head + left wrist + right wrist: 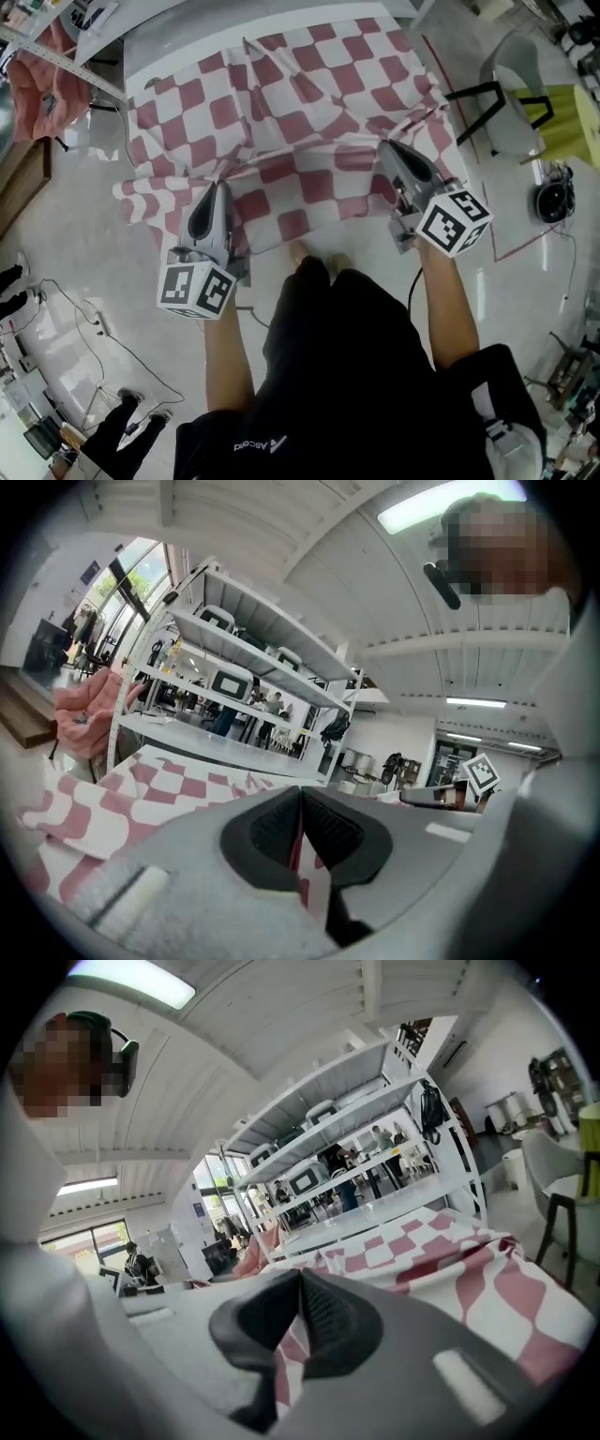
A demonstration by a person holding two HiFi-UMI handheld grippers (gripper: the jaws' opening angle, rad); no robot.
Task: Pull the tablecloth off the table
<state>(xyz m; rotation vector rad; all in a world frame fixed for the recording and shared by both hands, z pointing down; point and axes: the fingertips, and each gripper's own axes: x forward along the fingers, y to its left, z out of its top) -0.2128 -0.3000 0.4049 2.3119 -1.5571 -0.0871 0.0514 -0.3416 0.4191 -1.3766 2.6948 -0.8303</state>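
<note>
Left gripper (221,187) and right gripper (386,148): jaws pressed together, each pinching the near hem of the cloth (309,89). Cloth bunched toward near edge, mostly on table (178,42); far strip bare.

Risks: thin fold slips from a pinch; uneven pull skews cloth; hem drops underfoot.

Count: one cloth, one table, two grippers, one chair (514,112) at right.

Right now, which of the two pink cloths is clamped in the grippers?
The checked tablecloth: left gripper and right gripper are both shut on its near edge. The plain pink cloth hangs apart, far left by the shelf.
</note>
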